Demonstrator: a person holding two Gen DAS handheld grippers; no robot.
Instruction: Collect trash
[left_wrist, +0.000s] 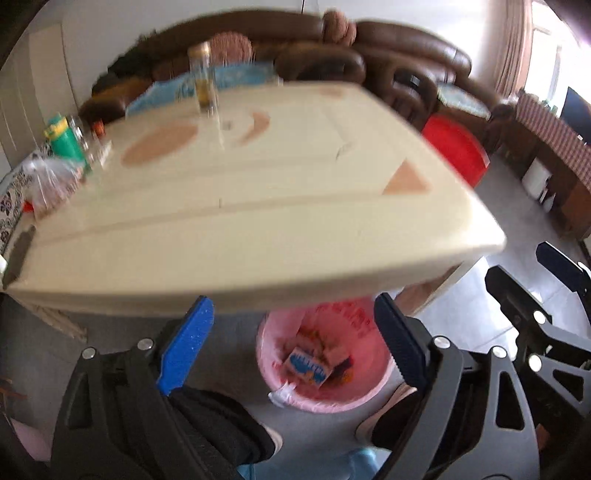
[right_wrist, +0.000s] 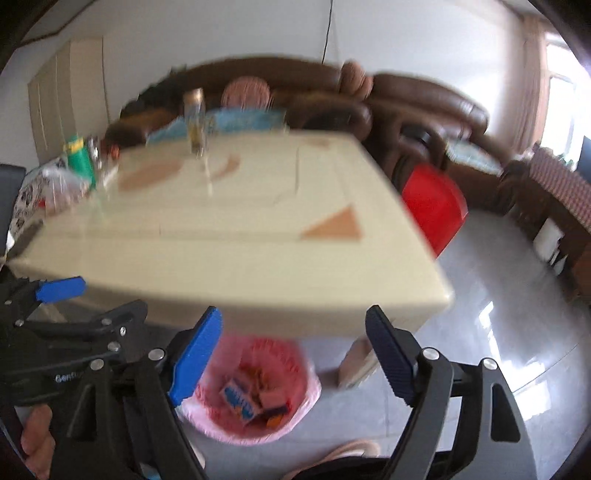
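A pink-lined trash bin (left_wrist: 325, 387) stands on the floor under the near edge of the cream table (left_wrist: 258, 206); it also shows in the right wrist view (right_wrist: 255, 428). Inside lie a blue and white carton (left_wrist: 308, 369) (right_wrist: 240, 400) and other wrappers. My left gripper (left_wrist: 291, 332) is open and empty, above the bin. My right gripper (right_wrist: 295, 343) is open and empty, also above the bin, beside the left one. Each gripper shows at the edge of the other's view. Both views are motion-blurred.
On the table stand a tall clear bottle (left_wrist: 203, 77), a green cup (left_wrist: 68, 142) and a plastic bag (left_wrist: 51, 184) at the left. A red stool (left_wrist: 458, 147) and a brown sofa (left_wrist: 406, 48) lie beyond. My legs are below the grippers.
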